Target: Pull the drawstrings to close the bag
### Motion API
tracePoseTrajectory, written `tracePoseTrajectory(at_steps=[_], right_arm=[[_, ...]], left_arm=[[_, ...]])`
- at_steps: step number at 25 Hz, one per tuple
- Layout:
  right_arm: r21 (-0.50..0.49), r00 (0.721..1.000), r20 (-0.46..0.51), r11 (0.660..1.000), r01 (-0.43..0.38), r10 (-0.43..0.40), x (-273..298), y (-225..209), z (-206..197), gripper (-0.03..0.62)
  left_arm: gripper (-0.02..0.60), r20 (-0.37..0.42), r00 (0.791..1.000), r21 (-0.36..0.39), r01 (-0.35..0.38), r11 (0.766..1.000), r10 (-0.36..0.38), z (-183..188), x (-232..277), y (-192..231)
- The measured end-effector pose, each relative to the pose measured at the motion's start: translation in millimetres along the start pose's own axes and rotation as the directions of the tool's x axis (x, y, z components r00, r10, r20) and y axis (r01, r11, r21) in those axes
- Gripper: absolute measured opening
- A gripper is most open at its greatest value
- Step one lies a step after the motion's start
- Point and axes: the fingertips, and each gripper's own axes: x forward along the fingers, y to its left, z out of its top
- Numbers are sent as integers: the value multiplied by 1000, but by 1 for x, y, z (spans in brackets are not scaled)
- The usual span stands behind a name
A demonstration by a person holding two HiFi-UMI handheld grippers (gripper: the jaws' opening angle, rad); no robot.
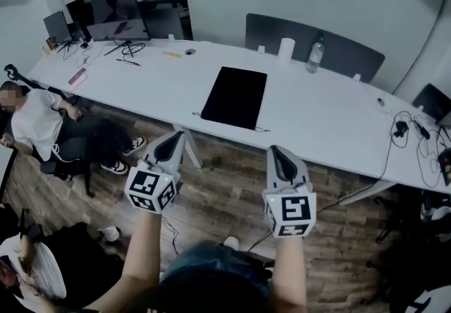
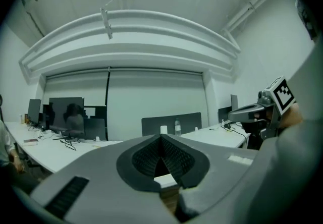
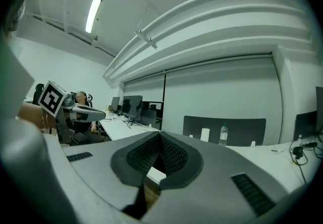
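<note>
I hold both tongs level, short of the near edge of the long white table [image 1: 141, 86] and above the wooden floor [image 1: 225, 195] in front of it. The left gripper [image 1: 171, 144] is clenched with its ribbed pads meeting at the tip, and its own view shows nothing caught between them. The right gripper [image 1: 280, 160] is clenched and empty in the same way. The 2 point toward the table side by side but apart, and neither touches it. The black bag [image 1: 235, 96] lies flat on the table near the middle of its length, reaching almost to the near edge. It sits across from the gap between my 2 tongs. Thin cords [image 1: 262, 128] trail from its 2 near corners onto the tabletop, and I take these for the drawstrings, though they are too fine to be sure. Along the table's far edge stand a water bottle [image 1: 315, 56] and a white roll [image 1: 285, 49], in front of a grey panel [image 1: 317, 40]. A monitor [image 1: 116, 19] stands at the table's left end, where a seated person [image 1: 39, 125] is beside it. Black cables [image 1: 402, 127] lie at the table's right end.
</note>
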Motion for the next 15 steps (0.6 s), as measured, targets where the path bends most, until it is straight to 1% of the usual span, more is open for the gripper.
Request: tracePoseTrajectory(at_steps=[2, 5, 7, 10, 13, 14, 15], right_arm=[[5, 1000, 5, 1000, -21, 21, 10, -6, -8, -6], [21, 1000, -5, 1000, -23, 23, 22, -16, -19, -6], [21, 999, -47, 1000, -12, 13, 30, -22, -29, -6], [7, 992, -127, 1000, 1, 0, 43, -34, -45, -6], [-3, 988, -154, 1000, -11, 11, 63, -49, -64, -6], [-2, 986, -168, 1000, -13, 13, 69, -54, -70, -6], [-2, 982, -187, 1000, -15, 14, 77, -58, -76, -6]], left_arm=[[-3, -14, 1000, -5, 25, 1000, -25, -7, 9, 1], [-3, -43, 999, -21, 14, 1000, -15, -19, 23, 12], [-3, -57, 998, -35, 3, 999, -5, -28, 32, 22], [-3, -86, 996, -41, 6, 999, -10, -41, 51, 38], [-3, -134, 990, -44, 36, 998, -42, -57, 74, 51], [17, -158, 986, -38, 55, 998, -60, -65, 82, 55], [54, -185, 980, -32, 74, 997, -79, -72, 90, 59]])
